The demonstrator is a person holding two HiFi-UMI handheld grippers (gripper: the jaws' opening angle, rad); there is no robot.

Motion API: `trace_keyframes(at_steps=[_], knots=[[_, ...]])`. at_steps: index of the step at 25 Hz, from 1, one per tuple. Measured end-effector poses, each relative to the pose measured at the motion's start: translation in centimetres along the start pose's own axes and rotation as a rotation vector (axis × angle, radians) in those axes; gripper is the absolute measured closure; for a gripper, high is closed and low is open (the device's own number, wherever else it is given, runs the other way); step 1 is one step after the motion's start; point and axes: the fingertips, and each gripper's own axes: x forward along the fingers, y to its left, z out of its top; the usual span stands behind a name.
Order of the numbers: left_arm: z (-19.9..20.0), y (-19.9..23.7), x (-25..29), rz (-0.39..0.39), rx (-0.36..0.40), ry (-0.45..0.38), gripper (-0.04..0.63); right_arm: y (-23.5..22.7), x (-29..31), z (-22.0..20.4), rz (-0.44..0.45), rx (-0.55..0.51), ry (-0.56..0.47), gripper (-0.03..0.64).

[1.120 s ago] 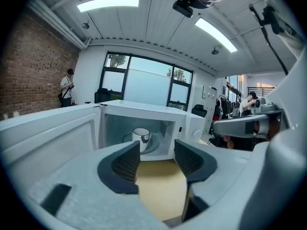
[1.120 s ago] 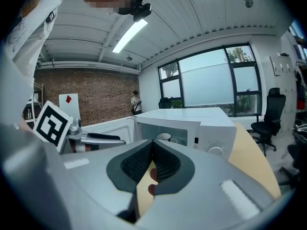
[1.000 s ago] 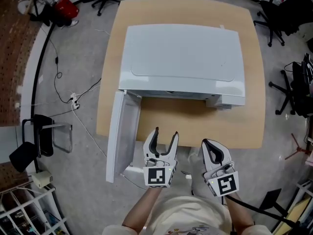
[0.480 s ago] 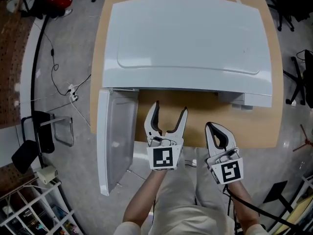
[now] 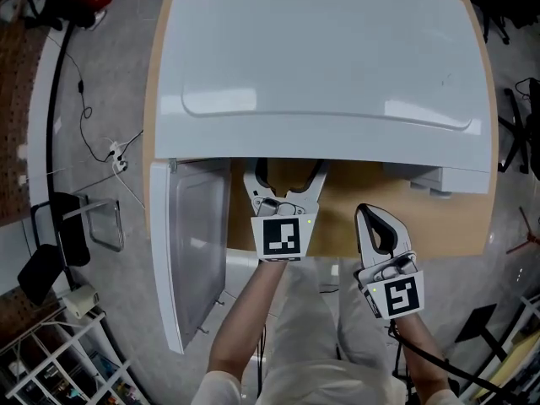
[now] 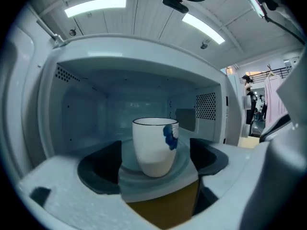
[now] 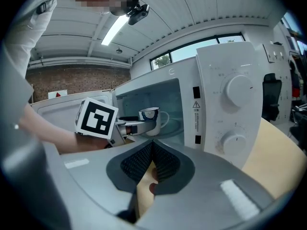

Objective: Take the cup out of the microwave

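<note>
The white microwave (image 5: pixel 321 57) stands on a wooden table (image 5: pixel 447 226), its door (image 5: pixel 190 260) swung open to the left. Inside, a white cup (image 6: pixel 154 146) with a blue mark stands upright on the glass turntable (image 6: pixel 184 169). My left gripper (image 5: pixel 287 172) reaches into the oven's mouth, jaws opening wide. The cup sits just ahead between the two pads (image 6: pixel 101 172), untouched. The right gripper view shows the cup (image 7: pixel 151 115) with its handle to the right. My right gripper (image 5: pixel 377 226) hangs at the table's front edge, shut and empty (image 7: pixel 152 164).
The microwave's control panel with two knobs (image 7: pixel 230 109) is right of the cavity. The open door blocks the left side. Cables (image 5: pixel 93 142) trail on the floor at left, beside a black chair (image 5: pixel 59 243) and a white rack (image 5: pixel 51 361).
My left gripper has gone forward under the microwave's top edge and its jaws have spread wider. The right gripper has stayed shut near the table's front edge. The microwave looms larger in the head view.
</note>
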Motion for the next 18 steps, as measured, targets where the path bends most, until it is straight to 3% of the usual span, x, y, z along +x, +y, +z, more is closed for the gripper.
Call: trace_keyframes(at_steps=[6,10,14,16,18], knots=[[0.7,0.7,3.0,-0.019,0.033,-0.038,0.138,0.3,0.0,-0.2,0.008,0.009,0.014,0.611],[1.5,0.5,4.4,-0.054,0.102,-0.071,0.123,0.4,0.1,-0.4,0.011,0.016,0.014,0.611],[1.2,0.4,5.0,-0.066,0.196,-0.046,0.117,0.2,0.0,-0.5,0.009,0.023,0.02,0.611],[1.0,0.3,4.8,-0.071,0.242,-0.032,0.161,0.0,0.0,-0.4,0.001,0.03,0.011,0.611],[0.9,0.3,4.8,-0.067,0.237,-0.028,0.195,-0.2,-0.1,-0.5,-0.001,0.028,0.015,0.611]])
